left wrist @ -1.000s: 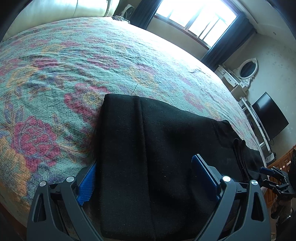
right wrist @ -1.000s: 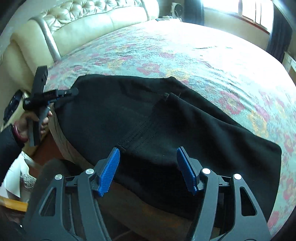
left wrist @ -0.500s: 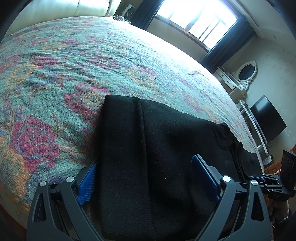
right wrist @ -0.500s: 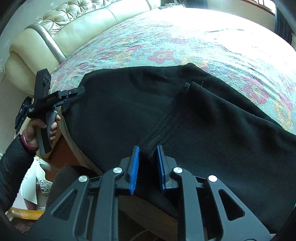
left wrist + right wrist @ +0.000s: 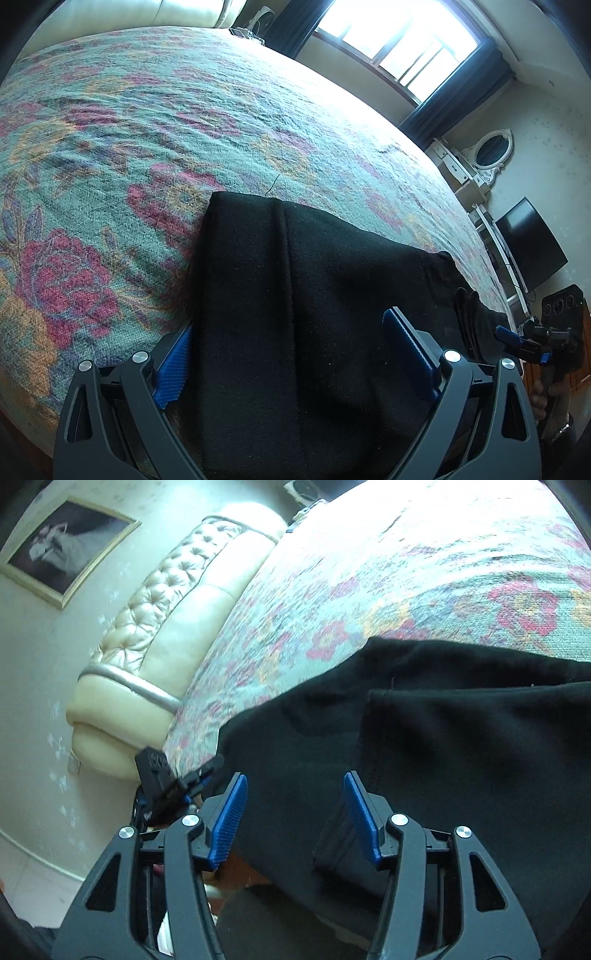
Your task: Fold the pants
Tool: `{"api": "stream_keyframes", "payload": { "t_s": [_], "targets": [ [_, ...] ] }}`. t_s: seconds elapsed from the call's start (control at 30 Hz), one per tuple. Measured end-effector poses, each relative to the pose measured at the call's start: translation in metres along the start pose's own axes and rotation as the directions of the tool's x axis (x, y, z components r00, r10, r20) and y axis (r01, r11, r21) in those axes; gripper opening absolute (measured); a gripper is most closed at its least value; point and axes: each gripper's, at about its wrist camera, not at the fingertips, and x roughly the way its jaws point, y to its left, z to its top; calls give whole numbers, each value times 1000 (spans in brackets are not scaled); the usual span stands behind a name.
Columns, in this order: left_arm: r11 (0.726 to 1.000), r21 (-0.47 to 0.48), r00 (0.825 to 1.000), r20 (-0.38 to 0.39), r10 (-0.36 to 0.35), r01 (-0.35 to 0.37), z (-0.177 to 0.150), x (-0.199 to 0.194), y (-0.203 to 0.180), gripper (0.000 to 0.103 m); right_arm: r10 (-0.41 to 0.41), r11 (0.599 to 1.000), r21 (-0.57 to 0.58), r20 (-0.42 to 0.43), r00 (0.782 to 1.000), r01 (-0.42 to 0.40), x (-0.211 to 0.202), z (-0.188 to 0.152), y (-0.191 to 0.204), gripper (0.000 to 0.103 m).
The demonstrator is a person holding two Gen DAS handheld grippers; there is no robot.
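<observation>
Black pants [image 5: 314, 295] lie folded lengthwise along the near edge of a floral bed; they also show in the right wrist view [image 5: 443, 746]. My left gripper [image 5: 288, 354] is open, its blue pads either side of the pant-leg end, one pad partly under the cloth edge. My right gripper [image 5: 295, 812] is open over the waist end, with cloth between its blue pads. The right gripper shows at the far right of the left wrist view [image 5: 532, 343]; the left gripper shows in the right wrist view [image 5: 177, 779].
The floral bedspread [image 5: 184, 122] stretches far beyond the pants. A cream tufted headboard [image 5: 166, 627] stands at one end. A window [image 5: 399, 48], a dresser with an oval mirror [image 5: 491, 151] and a dark TV [image 5: 532, 243] stand beyond the bed.
My right gripper shut on the waist cloth half a second ago and is open again now, and has swung left toward the headboard. My left gripper has barely moved.
</observation>
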Motion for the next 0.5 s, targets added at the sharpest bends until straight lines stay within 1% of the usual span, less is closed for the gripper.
{"api": "stream_keyframes", "payload": {
  "t_s": [0.03, 0.07, 0.1, 0.13, 0.17, 0.23, 0.33, 0.4, 0.47, 0.5],
  "targets": [
    [1000, 0, 1000, -3, 0, 0, 1, 0, 0, 93, -16, 1000, 26, 10, 1000, 16, 3, 5, -6, 54],
    [1000, 1, 1000, -7, -1, 1, 2, 1, 1, 93, -30, 998, 47, -5, 1000, 30, 10, 9, -12, 55],
    [1000, 2, 1000, -9, -3, 3, 2, 1, 2, 93, -42, 997, 62, -48, 998, 45, 22, 11, -18, 58],
    [1000, 1, 1000, -13, -5, 5, 3, 1, 2, 93, -47, 996, 75, -73, 996, 52, 29, 11, -21, 58],
    [1000, -1, 1000, -17, -6, 6, 4, 1, 3, 93, -41, 996, 79, -60, 997, 45, 28, 10, -20, 60],
    [1000, -7, 999, -33, -15, 14, 6, 0, 3, 93, 14, 997, 77, -44, 999, -10, 22, 7, -15, 61],
    [999, 1, 994, -99, -53, 53, 14, 1, 6, 93, 62, 996, 72, -47, 997, -58, 9, -3, -8, 67],
    [996, 7, 983, -162, -90, 92, 21, 4, 9, 93, 72, 995, 67, -46, 996, -69, -2, -11, -7, 74],
    [989, 0, 963, -227, -144, 148, 31, 7, 16, 93, 89, 994, 72, -54, 995, -85, -11, -19, -8, 74],
    [984, -17, 951, -255, -176, 177, 36, 8, 22, 93, 97, 993, 79, -48, 994, -93, -16, -22, -9, 74]
  ]
}}
